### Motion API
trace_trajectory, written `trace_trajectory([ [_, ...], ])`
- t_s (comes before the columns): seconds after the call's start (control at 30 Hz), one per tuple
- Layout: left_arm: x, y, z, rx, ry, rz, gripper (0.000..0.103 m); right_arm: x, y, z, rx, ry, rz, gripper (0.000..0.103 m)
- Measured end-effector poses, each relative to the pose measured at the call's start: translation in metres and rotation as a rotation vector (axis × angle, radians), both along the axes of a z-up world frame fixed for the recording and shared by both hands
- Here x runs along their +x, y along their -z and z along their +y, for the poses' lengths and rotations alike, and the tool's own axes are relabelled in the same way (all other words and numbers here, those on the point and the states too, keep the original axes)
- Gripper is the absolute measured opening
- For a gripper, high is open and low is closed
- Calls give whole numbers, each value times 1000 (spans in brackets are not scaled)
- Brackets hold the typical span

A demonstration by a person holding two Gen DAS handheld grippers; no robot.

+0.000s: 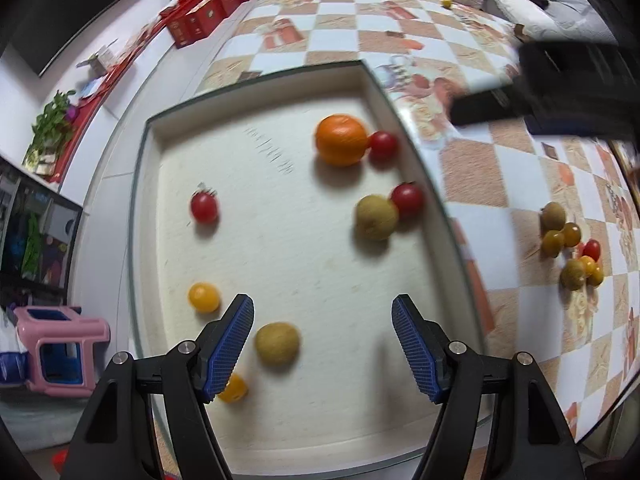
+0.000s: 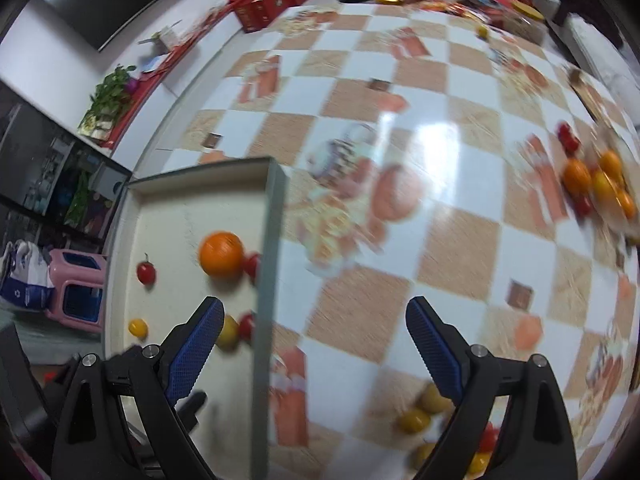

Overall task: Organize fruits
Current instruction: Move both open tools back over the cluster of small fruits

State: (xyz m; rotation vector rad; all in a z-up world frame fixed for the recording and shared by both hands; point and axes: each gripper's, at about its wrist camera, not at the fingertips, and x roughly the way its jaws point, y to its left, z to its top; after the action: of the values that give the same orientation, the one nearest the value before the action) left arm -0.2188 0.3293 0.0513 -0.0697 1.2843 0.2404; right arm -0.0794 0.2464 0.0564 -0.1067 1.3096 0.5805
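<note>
Fruit lay split between a white tray [image 1: 168, 184] and the checked table [image 1: 472, 168] as both claws hung open and empty. In the left wrist view, an orange [image 1: 341, 140] sat at twelve o'clock in the tray, with red tomatoes [image 1: 382, 145] touching it and along the three o'clock wall; a yellow-green fruit [image 1: 277, 343] rested between the left gripper's [image 1: 323, 346] spread fingers, untouched by either pad.

A loose cluster [image 1: 570, 246] of small fruit waited on the table at three o'clock, well apart from the tray. In the right wrist view, the right gripper [image 2: 315, 346] was seen straddling the tray's rim with its jaws wide, that same cluster [image 2: 416, 420] lying at five o'clock beside its right finger.

The next pick was judged best made from that cluster, one fruit being centred between the pads and squeezed gently, since round fruit could be nudged into rolling and soft tomatoes could be bruised.
</note>
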Motion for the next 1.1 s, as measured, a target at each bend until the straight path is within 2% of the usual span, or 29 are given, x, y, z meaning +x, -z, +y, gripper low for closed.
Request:
trace_trajectory([
  [0.23,19,-15,-27,3,103,-38,73,-20,5,-84,-86,124,4,94],
  [0.5,47,-17,-72,-45,232,-33,73,-54,23,-169,-187,225,46,94],
  [0.7,65,0,-105,-122,324,16,73,-70,31,-187,-170,233,61,94],
  [0.83,75,14,-116,-151,347,51,73,-73,31,-184,-135,202,42,91],
  [0.9,77,18,-119,-152,355,59,73,-73,33,-180,-127,179,31,79],
  [0.97,80,21,-121,-153,363,64,73,-72,35,-177,-127,159,28,72],
  [1.1,83,27,-125,-139,375,77,73,-69,39,-171,-130,125,19,67],
])
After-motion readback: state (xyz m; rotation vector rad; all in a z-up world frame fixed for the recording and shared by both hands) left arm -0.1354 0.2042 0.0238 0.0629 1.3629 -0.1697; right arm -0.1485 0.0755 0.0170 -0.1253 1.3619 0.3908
